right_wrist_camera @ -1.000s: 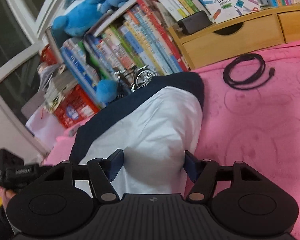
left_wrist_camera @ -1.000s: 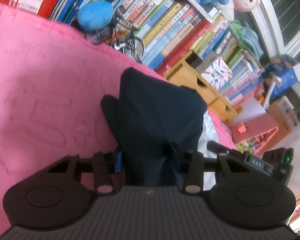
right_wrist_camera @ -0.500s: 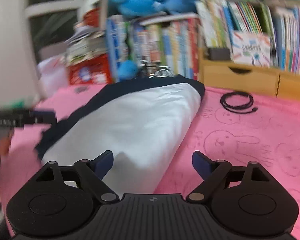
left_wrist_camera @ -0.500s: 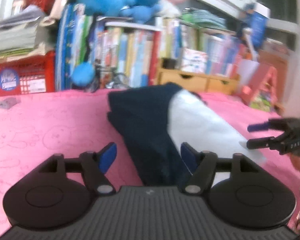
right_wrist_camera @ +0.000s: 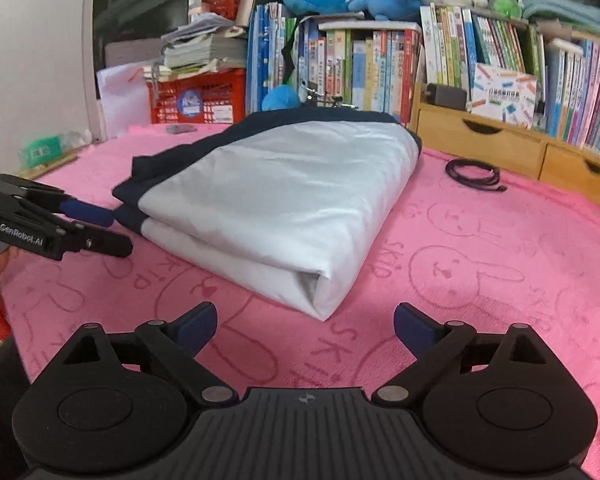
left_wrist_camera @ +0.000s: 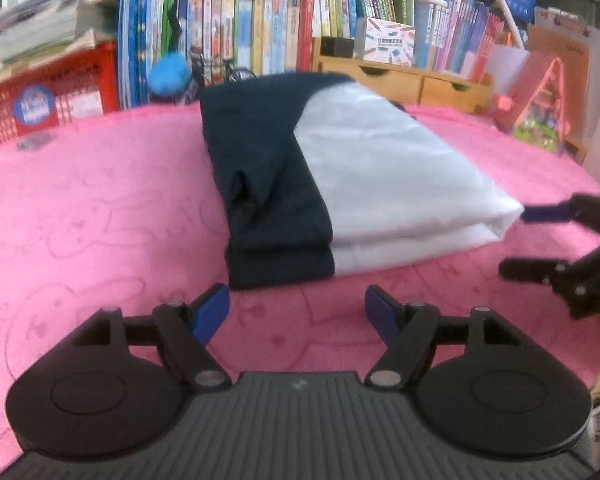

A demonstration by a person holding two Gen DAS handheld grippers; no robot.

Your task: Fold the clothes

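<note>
The blue and white garment (left_wrist_camera: 340, 184) lies folded in a neat, flat pile on the pink blanket (left_wrist_camera: 80, 220), so I think the folding looks done. My left claw (left_wrist_camera: 296, 312) and right claw (right_wrist_camera: 304, 324) are both wide and hold nothing, just beside the pile.

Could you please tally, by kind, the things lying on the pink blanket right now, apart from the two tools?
Folded navy and white garment: 1
Coiled black cable: 1
Small grey object, too small to identify: 1
Total: 3
</note>
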